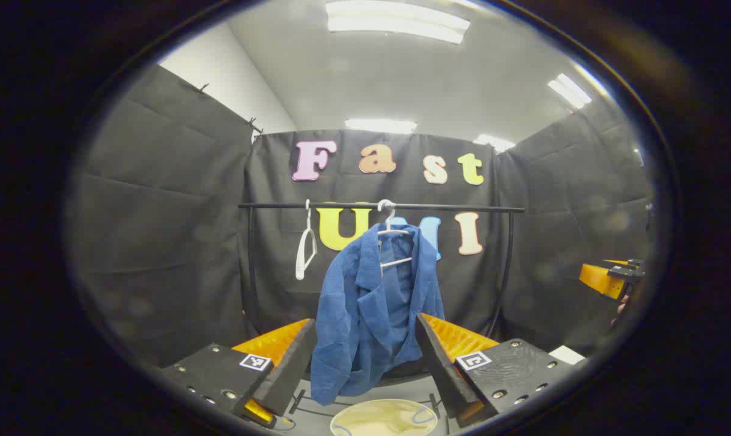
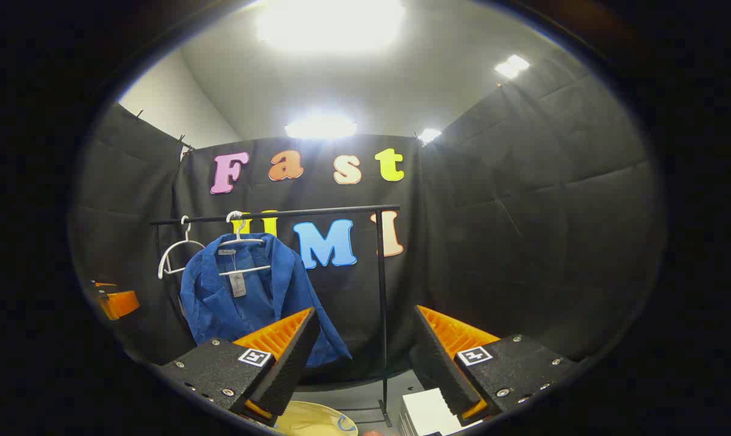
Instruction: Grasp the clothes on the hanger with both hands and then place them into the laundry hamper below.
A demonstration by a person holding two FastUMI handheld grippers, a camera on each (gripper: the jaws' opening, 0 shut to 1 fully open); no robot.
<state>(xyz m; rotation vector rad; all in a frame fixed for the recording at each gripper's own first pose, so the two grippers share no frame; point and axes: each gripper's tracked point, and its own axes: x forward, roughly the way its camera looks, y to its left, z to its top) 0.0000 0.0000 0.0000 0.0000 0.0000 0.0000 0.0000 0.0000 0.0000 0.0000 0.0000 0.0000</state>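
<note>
The blue jacket (image 1: pixel 374 309) hangs from a white hanger (image 1: pixel 392 233) on the black rail (image 1: pixel 438 208), with the pale laundry hamper (image 1: pixel 384 419) on the floor just below it; a second, bare hanger (image 1: pixel 305 248) hangs further along the same rail. In the left gripper view the left gripper (image 1: pixel 365 363) faces the jacket with its jaws wide apart and nothing between them, the garment framed in the gap but, by my reading, not yet touched. In the right gripper view the right gripper (image 2: pixel 365 357) is likewise spread open and empty, and the jacket (image 2: pixel 250 290) lies off towards its left finger, not centred. The step in hand looks like the approach, so the right gripper would do well to swing across until the cloth sits between its fingers, and each gripper should take one shoulder (near the hanger's ends, where the fabric is doubled) so the jacket lifts evenly off. The jacket's long axis runs vertically, collar up at the hook, hem down towards the hamper, its open front turned to the grippers.
</note>
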